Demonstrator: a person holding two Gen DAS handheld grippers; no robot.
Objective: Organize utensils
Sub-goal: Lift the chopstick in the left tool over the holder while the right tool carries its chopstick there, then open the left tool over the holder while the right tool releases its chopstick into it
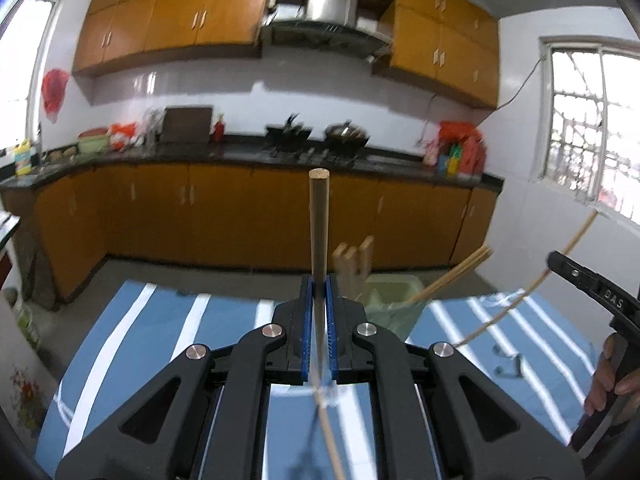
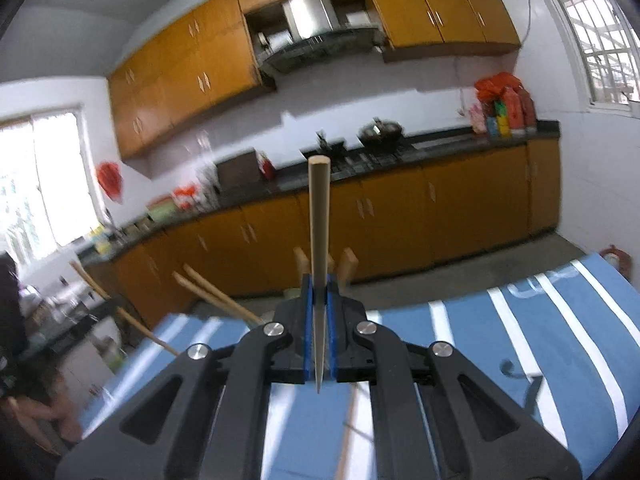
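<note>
While each gripper carries one stick, the move to come turns on how those sticks lie against the holder ahead.

Left gripper (image 1: pixel 319 320): blue pads clamped on a round pale wooden chopstick (image 1: pixel 319 224), its long axis running straight out along the fingers, blunt end far and up.

Right gripper (image 2: pixel 319 320): likewise closed tight on a second tapered pale wooden chopstick (image 2: pixel 319 220), thick end far, thin point near the camera.

Holder: a pale green plastic utensil cup (image 1: pixel 390 308) stands on the blue-and-white striped bench cloth (image 1: pixel 160 320), just beyond and to the right of the left gripper; flat wooden handles (image 1: pixel 354 260) and thin bamboo sticks (image 1: pixel 456 276) already lean in it.

Holder from the right: mostly hidden behind the fingers, only wooden handles (image 2: pixel 347 266) and leaning sticks (image 2: pixel 216 294) show, dead ahead and slightly left.

Nearer hand: I judge the left, though blur makes it uncertain.

Coming move: probably tip each stick upright over the cup, thin end down.

Risk: the leaning sticks could block entry.
</note>
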